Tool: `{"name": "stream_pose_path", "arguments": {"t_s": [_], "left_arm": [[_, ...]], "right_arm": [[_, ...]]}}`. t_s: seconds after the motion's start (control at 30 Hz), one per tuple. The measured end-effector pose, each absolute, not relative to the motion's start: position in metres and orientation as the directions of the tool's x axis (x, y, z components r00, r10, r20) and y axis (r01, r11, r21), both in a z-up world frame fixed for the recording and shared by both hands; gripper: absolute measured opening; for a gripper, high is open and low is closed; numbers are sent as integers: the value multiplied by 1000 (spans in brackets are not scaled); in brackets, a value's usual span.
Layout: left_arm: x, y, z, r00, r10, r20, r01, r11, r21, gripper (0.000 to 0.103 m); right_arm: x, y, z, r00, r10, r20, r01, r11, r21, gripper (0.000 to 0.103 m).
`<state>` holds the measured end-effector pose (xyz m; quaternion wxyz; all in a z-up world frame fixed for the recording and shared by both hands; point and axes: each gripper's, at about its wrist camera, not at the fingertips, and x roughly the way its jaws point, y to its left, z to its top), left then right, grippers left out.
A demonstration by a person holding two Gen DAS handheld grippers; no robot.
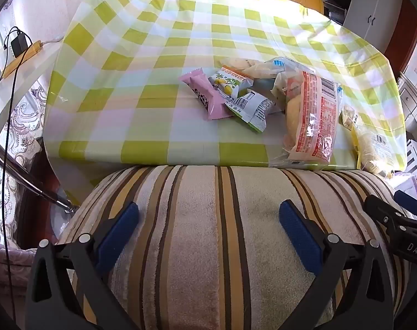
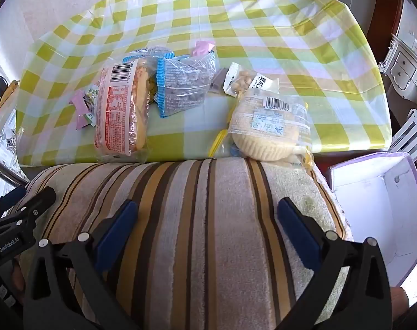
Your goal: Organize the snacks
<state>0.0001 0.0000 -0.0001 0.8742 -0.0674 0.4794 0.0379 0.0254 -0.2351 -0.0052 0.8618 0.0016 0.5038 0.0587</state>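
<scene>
Beside my right hand-held gripper (image 2: 207, 221), the white open cardboard box (image 2: 379, 206) is sitting empty, partly cut off; both grippers, left hand-held gripper (image 1: 208, 221) too, are gaping wide over a striped towel-covered cushion (image 2: 197, 220), while crinkly plastic snack packets (image 2: 158, 93) are lying on the green-checked surface (image 2: 291, 27).

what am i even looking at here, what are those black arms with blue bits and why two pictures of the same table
Those are two hand-held grippers, each with a camera looking along its fingers, so you get one picture per hand. The left gripper and the right gripper are both open, holding nothing, above a striped cushion. Beyond it a checked tablecloth holds a pile of snacks: a pink packet, an orange-printed bread bag, a blue-edged bag and a pale round cake. An open white box sits to the right.
</scene>
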Motion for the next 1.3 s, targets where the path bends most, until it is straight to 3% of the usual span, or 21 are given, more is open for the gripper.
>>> {"name": "stream_pose_path", "arguments": {"t_s": [1.3], "left_arm": [[-2,3,-3,541,16,-841,-141,987,-72,99]], "right_arm": [[20,-237,-7,528,112,-842,-98,993,70,102]]}}
